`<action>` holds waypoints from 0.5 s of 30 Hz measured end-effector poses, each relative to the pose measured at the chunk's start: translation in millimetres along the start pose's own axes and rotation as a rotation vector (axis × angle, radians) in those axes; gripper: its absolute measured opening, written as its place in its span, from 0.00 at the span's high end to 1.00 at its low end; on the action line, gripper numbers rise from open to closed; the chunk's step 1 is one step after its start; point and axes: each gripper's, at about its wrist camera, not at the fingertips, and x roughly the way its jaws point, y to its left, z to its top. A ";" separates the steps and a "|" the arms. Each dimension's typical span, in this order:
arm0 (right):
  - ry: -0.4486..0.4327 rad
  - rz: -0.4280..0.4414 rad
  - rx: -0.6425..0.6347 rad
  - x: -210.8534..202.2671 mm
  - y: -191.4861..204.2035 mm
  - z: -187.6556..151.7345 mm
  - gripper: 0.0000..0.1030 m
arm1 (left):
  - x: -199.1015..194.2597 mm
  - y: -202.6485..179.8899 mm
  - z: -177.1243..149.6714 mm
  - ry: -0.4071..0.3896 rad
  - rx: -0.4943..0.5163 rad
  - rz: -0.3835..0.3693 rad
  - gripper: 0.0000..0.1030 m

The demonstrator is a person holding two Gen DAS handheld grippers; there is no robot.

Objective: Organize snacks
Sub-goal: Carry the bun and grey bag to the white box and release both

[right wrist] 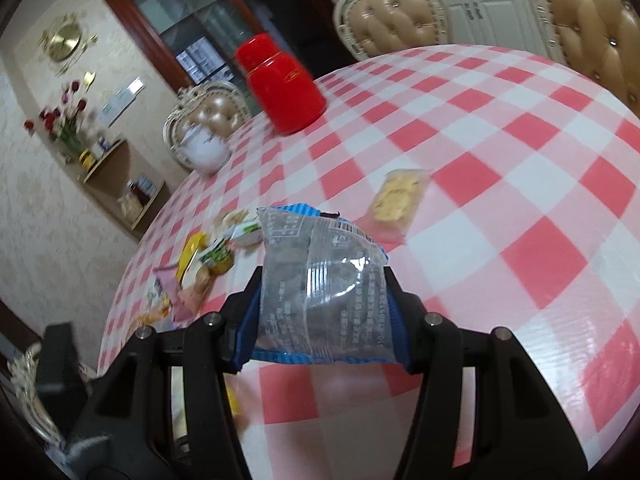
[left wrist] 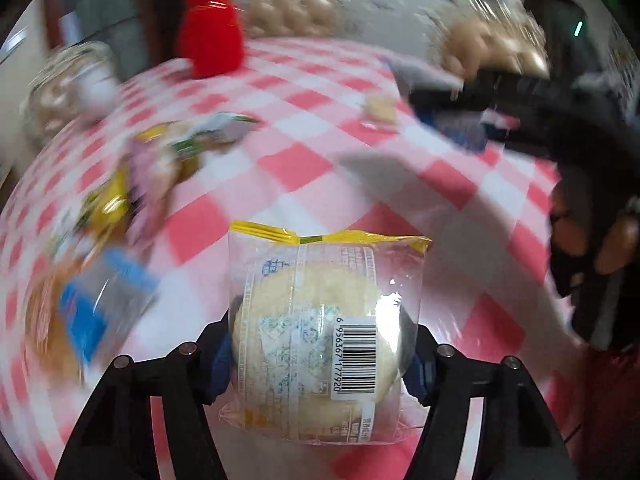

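Observation:
In the left wrist view my left gripper (left wrist: 318, 356) is shut on a clear packet with a yellow top edge and a pale round cake (left wrist: 320, 320) inside, held above the red and white checked tablecloth (left wrist: 304, 160). My right gripper (right wrist: 322, 320) is shut on a grey see-through packet with blue trim (right wrist: 320, 284), also lifted off the cloth. A pile of mixed snack packets (left wrist: 120, 184) lies blurred at the left; the same snack pile (right wrist: 192, 276) shows in the right wrist view. One flat yellow biscuit packet (right wrist: 400, 196) lies alone mid-table.
A red flask (right wrist: 280, 84) stands at the table's far side, a white teapot (right wrist: 202, 144) near the left edge. Padded chairs (right wrist: 392, 20) ring the far rim. The other gripper and a gloved hand (left wrist: 580, 248) show at the right of the left wrist view.

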 end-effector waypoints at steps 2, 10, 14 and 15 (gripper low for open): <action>0.024 0.002 -0.020 9.3 5.9 -6.2 0.44 | -16.7 11.4 -9.1 -0.058 -0.086 0.020 0.34; 0.118 0.090 -0.132 33.1 48.9 -50.1 0.44 | -84.9 54.4 -74.4 -0.223 -0.377 0.119 0.34; 0.122 0.144 -0.186 21.7 76.7 -76.7 0.44 | -117.3 68.2 -97.7 -0.264 -0.435 0.164 0.34; 0.124 0.152 -0.199 18.6 83.8 -84.2 0.44 | -126.2 71.1 -104.2 -0.276 -0.452 0.172 0.34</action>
